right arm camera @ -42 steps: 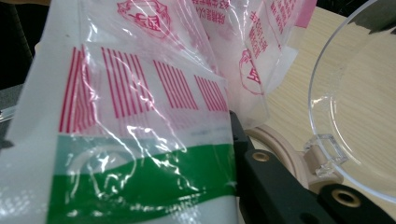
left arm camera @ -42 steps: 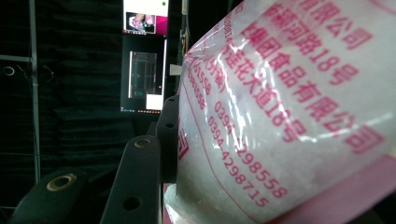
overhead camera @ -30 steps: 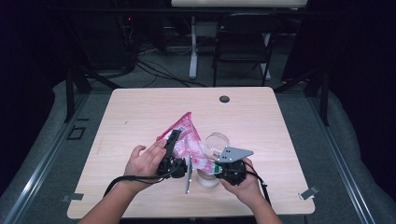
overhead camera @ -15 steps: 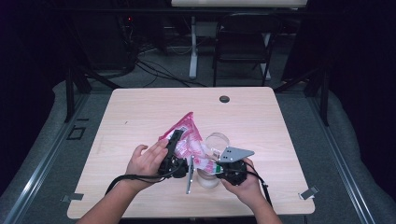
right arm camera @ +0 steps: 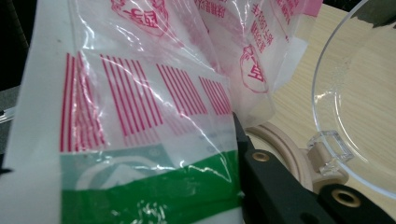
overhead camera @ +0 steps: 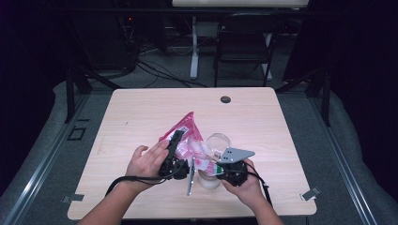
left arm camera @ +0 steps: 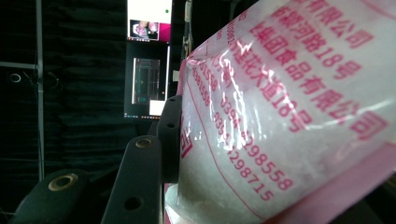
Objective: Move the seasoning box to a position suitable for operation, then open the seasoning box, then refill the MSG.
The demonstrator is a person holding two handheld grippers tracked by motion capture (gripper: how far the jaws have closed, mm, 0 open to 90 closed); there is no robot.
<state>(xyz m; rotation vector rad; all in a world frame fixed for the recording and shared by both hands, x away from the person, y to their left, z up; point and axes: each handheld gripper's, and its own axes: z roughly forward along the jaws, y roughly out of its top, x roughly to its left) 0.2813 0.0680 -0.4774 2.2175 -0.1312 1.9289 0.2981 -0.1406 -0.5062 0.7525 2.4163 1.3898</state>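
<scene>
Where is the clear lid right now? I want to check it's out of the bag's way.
In the high view the clear lid stands open near the table's front middle, just right of the pink-printed bag and just behind the right gripper.

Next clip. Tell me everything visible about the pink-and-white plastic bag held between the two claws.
The bag is thin, glossy, crinkled plastic, translucent white with pink borders, pink printed characters and number strings, a pink barcode and a green band near one end. It appears to hold a white granular filling. It is raised off the table, tilted, one corner pointing up. The left claw grips one side, the right claw the green-banded end, beside a clear glass lid.
</scene>
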